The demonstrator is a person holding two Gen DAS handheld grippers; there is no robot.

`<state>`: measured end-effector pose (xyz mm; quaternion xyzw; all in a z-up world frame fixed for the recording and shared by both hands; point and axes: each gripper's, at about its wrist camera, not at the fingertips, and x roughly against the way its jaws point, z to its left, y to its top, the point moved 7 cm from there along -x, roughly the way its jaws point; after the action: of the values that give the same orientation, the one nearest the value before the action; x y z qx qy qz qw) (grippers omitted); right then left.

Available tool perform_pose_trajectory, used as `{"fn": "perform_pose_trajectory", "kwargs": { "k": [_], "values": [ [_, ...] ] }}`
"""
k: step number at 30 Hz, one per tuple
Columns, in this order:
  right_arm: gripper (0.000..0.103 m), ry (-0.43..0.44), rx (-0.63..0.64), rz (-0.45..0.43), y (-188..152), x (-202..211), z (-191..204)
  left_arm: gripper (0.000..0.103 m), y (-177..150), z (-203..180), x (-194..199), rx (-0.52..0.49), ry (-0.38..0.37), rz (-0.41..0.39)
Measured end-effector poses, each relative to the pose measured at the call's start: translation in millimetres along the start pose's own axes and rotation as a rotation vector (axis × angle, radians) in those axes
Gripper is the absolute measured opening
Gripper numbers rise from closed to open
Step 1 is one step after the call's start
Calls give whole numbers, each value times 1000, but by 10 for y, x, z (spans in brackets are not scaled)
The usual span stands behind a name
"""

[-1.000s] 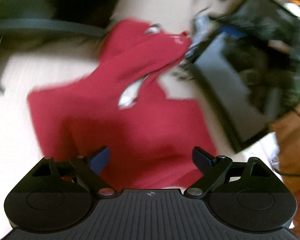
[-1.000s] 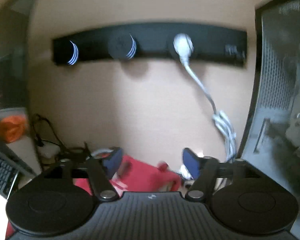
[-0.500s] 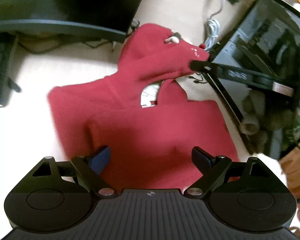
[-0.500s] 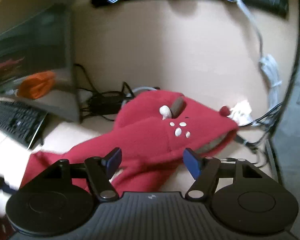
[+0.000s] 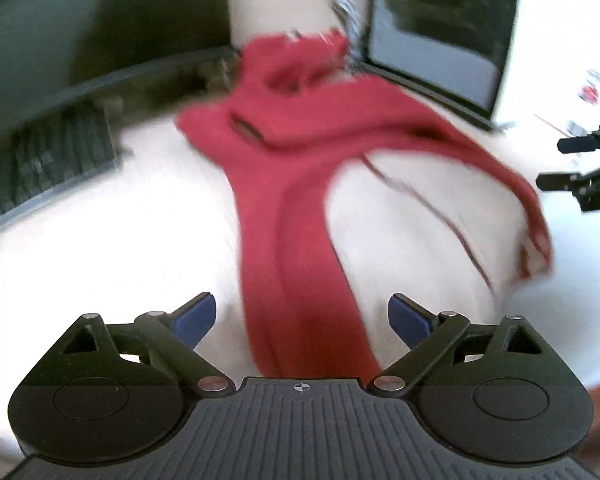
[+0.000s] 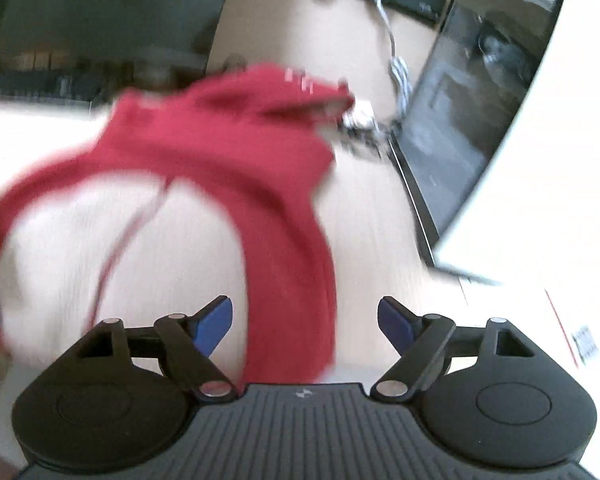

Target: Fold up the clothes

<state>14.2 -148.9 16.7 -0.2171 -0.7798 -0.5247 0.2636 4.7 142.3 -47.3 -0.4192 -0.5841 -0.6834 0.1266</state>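
Garment position: the red hooded garment (image 5: 296, 216) lay on the pale desk (image 5: 100, 240), opened out so that its pale lining (image 5: 416, 232) faced up, with the hood end toward the far side of the desk near a bundle of white cable (image 6: 400, 76). Both views were motion-blurred, so fine detail of the fabric could not be read.

Left gripper (image 5: 302, 320): jaws were spread wide. One red edge of the garment ran between the blue-padded fingertips (image 5: 194, 316) and down under the gripper body. Whether the pads touched the cloth could not be told; nothing was clamped.

Right gripper (image 6: 304, 320): jaws were likewise spread wide. The opposite red edge of the garment passed between them, nearer the left fingertip (image 6: 214, 322), and was not pinched. This gripper also showed at the right margin of the left wrist view, beside the garment's far corner.

Surroundings: a keyboard (image 5: 40, 160) sat to the left of the garment. A dark computer case (image 6: 480, 92) stood to the right, close to the hood.
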Motion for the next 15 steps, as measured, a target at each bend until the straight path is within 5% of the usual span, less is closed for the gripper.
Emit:
{"fn": "perform_pose_trajectory", "kwargs": {
  "k": [8,11,15],
  "values": [
    [81,-22,190,81,-1013,-65,412,97,-466,-198,41,78,16,95],
    [80,-82,142,47,-1062,-296,293,97,-561,-350,16,99,39,131],
    [79,-162,61,-103,-822,-171,-38,97,-695,-527,-130,73,124,151]
  ]
}}
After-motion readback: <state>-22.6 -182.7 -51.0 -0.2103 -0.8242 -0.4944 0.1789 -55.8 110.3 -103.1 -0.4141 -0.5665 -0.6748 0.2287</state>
